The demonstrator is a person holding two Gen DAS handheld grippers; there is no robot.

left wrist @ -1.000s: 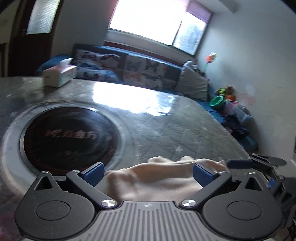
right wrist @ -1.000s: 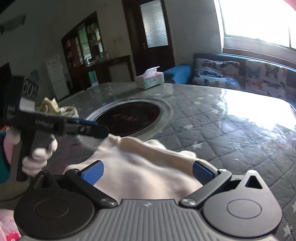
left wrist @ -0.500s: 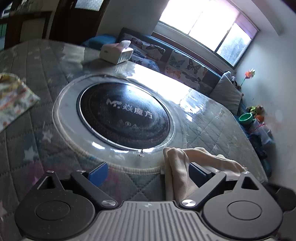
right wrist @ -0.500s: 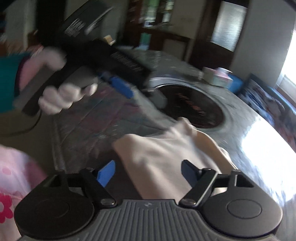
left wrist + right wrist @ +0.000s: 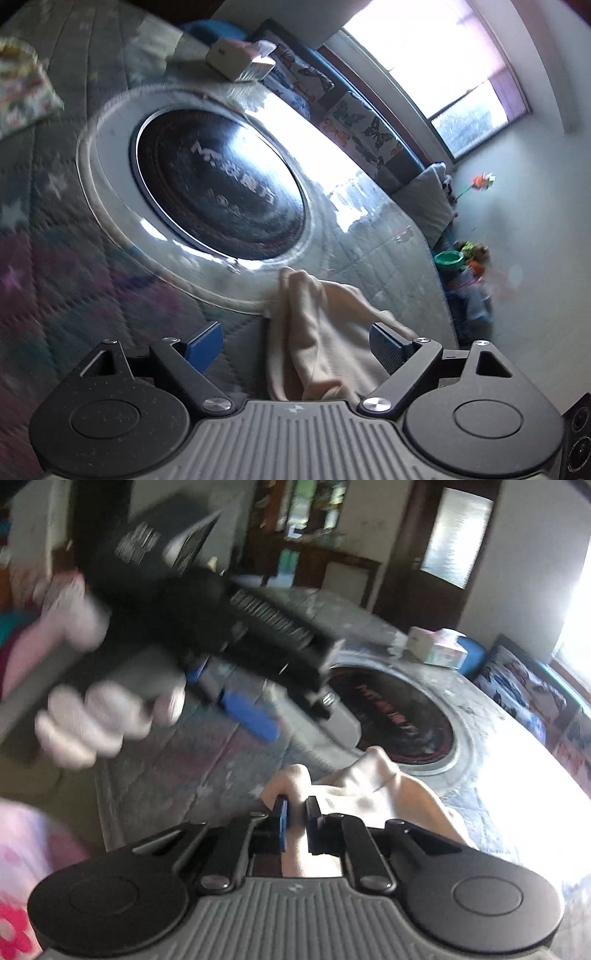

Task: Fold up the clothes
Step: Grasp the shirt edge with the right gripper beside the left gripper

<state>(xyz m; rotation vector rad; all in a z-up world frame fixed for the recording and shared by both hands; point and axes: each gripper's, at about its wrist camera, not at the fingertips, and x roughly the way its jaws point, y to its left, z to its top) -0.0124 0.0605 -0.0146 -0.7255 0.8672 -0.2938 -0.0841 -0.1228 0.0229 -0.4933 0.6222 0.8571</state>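
A cream-coloured garment [image 5: 325, 332] lies bunched on the quilted table cover, next to the round black cooktop [image 5: 221, 181]. My left gripper [image 5: 295, 347] is open, and the cloth lies between its blue pads without being pinched. In the right wrist view my right gripper [image 5: 295, 821] is shut on an edge of the same garment [image 5: 373, 786]. The left gripper [image 5: 251, 712] shows there too, blurred, above and to the left of the cloth, held by a white-gloved hand [image 5: 103, 716].
A tissue box [image 5: 240, 61] stands beyond the cooktop; it also shows in the right wrist view [image 5: 437, 646]. A patterned cloth [image 5: 22, 96] lies at the far left. A butterfly-print sofa [image 5: 354, 122] runs under the window. The table edge [image 5: 439, 295] is to the right.
My right gripper has closed on the garment's edge. My left gripper has swung left and tilted, staying open, so the cloth now sits toward its right finger.
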